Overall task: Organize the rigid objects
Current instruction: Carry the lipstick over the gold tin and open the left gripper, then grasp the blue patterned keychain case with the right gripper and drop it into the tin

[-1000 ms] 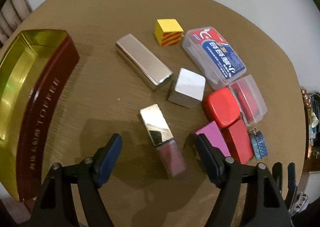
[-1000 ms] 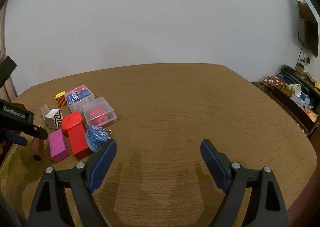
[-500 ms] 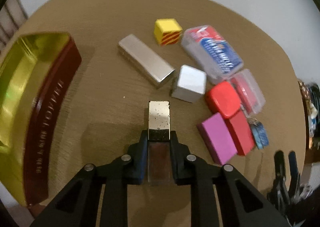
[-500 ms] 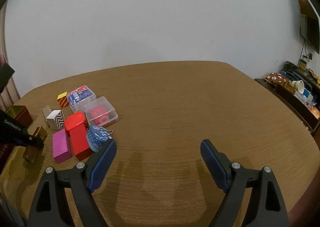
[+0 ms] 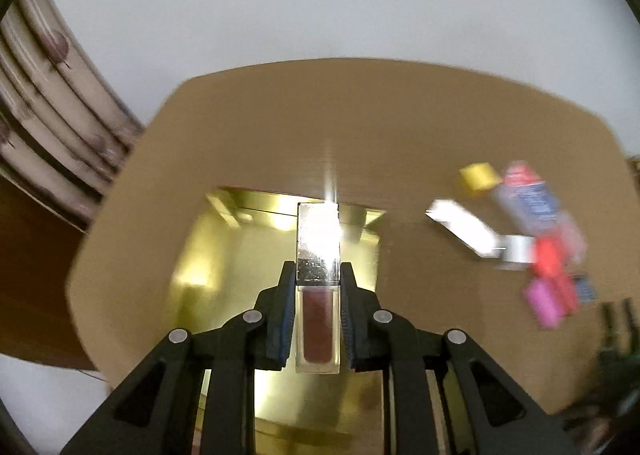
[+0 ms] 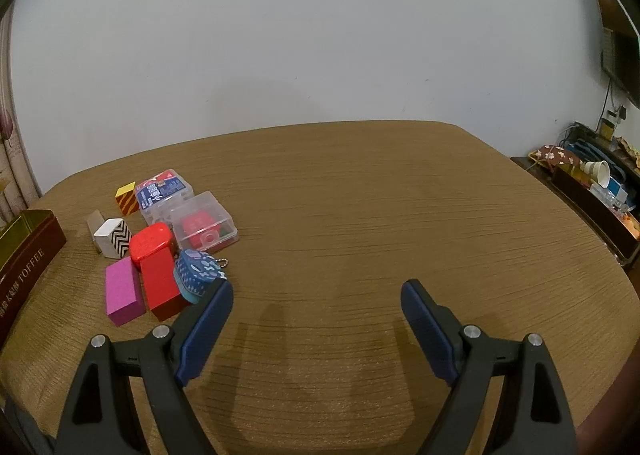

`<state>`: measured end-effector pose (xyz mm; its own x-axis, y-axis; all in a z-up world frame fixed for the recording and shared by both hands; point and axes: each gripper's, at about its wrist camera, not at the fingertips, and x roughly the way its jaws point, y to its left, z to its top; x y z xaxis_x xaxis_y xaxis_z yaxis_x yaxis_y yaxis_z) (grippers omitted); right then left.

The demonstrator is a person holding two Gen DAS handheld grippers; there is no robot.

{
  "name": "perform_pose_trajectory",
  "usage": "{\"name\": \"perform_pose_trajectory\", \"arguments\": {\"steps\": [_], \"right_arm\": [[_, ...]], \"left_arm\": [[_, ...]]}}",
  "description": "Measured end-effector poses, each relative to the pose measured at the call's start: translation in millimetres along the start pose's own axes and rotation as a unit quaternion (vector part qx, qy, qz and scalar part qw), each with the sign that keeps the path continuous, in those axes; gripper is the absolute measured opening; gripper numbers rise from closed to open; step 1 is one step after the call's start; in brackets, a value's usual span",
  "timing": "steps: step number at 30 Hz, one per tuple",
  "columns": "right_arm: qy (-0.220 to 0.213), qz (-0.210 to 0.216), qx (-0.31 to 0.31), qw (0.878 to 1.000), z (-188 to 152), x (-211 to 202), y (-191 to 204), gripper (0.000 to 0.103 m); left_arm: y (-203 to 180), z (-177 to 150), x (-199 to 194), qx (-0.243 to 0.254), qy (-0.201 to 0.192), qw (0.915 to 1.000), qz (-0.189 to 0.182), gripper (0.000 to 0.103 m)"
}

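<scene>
Jaws clamp lip gloss point(image 5: 318, 287), above tin point(image 5: 224, 255)

The left gripper point(image 5: 318, 311) clamps a clear rectangular lip-gloss bottle with dark red fill and a mirrored silver cap point(image 5: 318, 295), above the open gold-lined tin point(image 5: 208, 255) at the round wooden table's point(image 5: 360, 115) near edge. Blurred blocks and cases lie along its right edge.

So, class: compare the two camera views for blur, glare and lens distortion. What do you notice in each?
Left wrist view: the small items on the right are smeared by motion blur, and strong glare flares off the lip gloss tube clamped in the left gripper and off the gold tin. Right wrist view: sharp, evenly lit, soft shadows under the open right gripper; fisheye bends the table edge.
</scene>
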<state>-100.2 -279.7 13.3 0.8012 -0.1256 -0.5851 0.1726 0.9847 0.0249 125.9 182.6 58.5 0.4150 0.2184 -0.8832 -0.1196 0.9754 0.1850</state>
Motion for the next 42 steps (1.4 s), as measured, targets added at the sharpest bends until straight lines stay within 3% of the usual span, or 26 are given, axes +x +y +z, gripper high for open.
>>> {"name": "perform_pose_trajectory", "arguments": {"steps": [2, 5, 9, 15, 21, 24, 26, 29, 33, 37, 42], "right_arm": [[0.002, 0.0, 0.002, 1.0, 0, 0, 0, 0.088], [0.007, 0.0, 0.005, 1.0, 0, 2, -1, 0.088], [0.012, -0.001, 0.003, 1.0, 1, 3, 0, 0.088], [0.032, 0.009, 0.002, 0.999, 3, 9, 0, 0.088], [0.046, 0.074, -0.001, 0.996, 16, 7, -3, 0.088], [0.062, 0.112, -0.019, 0.992, 30, 11, 1, 0.088], [0.077, 0.118, -0.052, 0.989, 37, 18, 10, 0.088], [0.095, 0.161, -0.11, 0.976, 44, 24, 28, 0.088], [0.111, 0.2, -0.193, 0.954, 49, 27, 42, 0.088], [0.14, 0.236, -0.219, 0.936, 54, 37, 42, 0.087], [0.171, 0.264, -0.249, 0.916, 61, 47, 48, 0.087]], "left_arm": [[19, 3, 16, 0.007, 0.009, 0.9997, 0.02, 0.017], [38, 4, 49, 0.015, 0.029, 0.9992, 0.021, 0.017], [41, 4, 70, 0.047, 0.028, 0.9983, 0.02, 0.017], [39, 10, 102, 0.05, 0.028, 0.9975, 0.041, 0.018], [44, 7, 92, 0.066, 0.008, 0.9956, 0.067, 0.034], [40, -7, 58, 0.051, -0.022, 0.9973, 0.047, 0.044], [36, -18, 30, 0.042, -0.052, 0.9975, 0.022, 0.056], [21, -43, -10, 0.044, -0.084, 0.9954, -0.014, 0.072], [1, -80, -44, 0.056, -0.101, 0.9913, -0.063, 0.072], [-17, -108, -51, 0.048, -0.074, 0.9901, -0.109, 0.073], [-32, -125, -43, 0.036, -0.052, 0.9905, -0.123, 0.073]]}}
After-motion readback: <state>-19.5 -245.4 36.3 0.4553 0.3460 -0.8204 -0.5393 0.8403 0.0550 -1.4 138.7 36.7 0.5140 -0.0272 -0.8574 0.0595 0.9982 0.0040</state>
